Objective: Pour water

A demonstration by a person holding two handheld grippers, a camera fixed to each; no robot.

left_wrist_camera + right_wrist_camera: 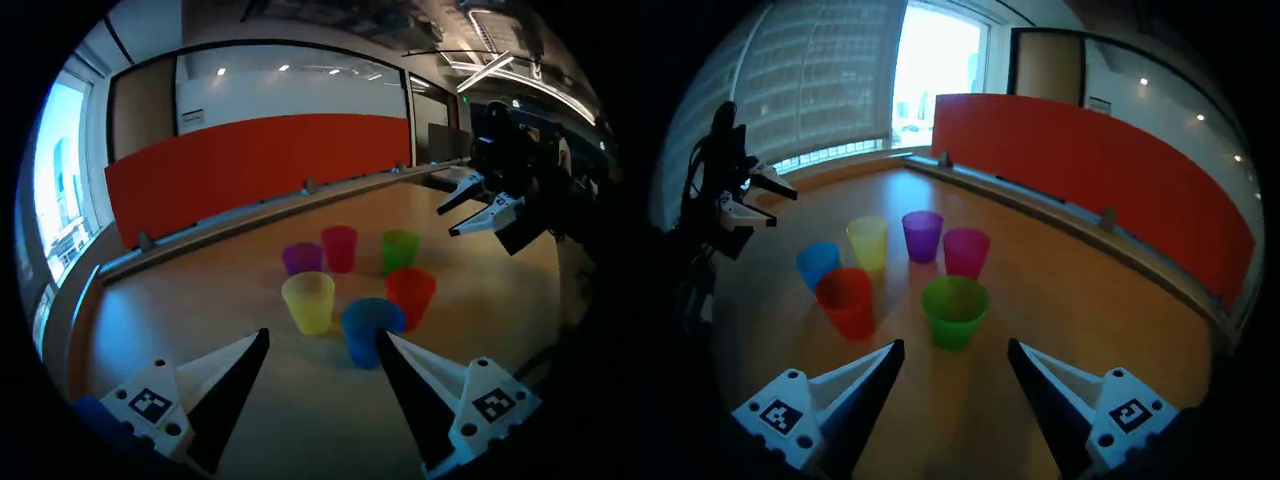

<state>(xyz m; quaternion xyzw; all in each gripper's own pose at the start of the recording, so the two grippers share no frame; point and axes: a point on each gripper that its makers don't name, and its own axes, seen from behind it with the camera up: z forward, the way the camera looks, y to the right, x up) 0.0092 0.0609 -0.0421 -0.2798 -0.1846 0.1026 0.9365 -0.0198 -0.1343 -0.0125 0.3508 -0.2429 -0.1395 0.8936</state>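
Note:
Six plastic cups stand upright in a cluster on a wooden table (pixel 496 320). The left gripper view has yellow (pixel 309 301) and blue (pixel 370 330) nearest, red (pixel 410 296) to the right, and purple (pixel 302 258), pink (pixel 339 246) and green (pixel 399 250) behind. My left gripper (pixel 322 336) hangs open just short of the yellow and blue cups, holding nothing. In the right gripper view, my right gripper (pixel 954 346) is open in front of the green cup (pixel 955 310), with the red cup (pixel 847 302) to its left. Across the cluster each gripper shows from the other: right (pixel 445 224), left (pixel 786 208).
An orange-red partition (pixel 264 160) with a low rail (pixel 240 220) runs along the far table edge. Bright windows (pixel 936 72) lie beyond it. Bare tabletop (pixel 1088 296) surrounds the cups. A hand and dark sleeve (pixel 520 160) hold the right gripper.

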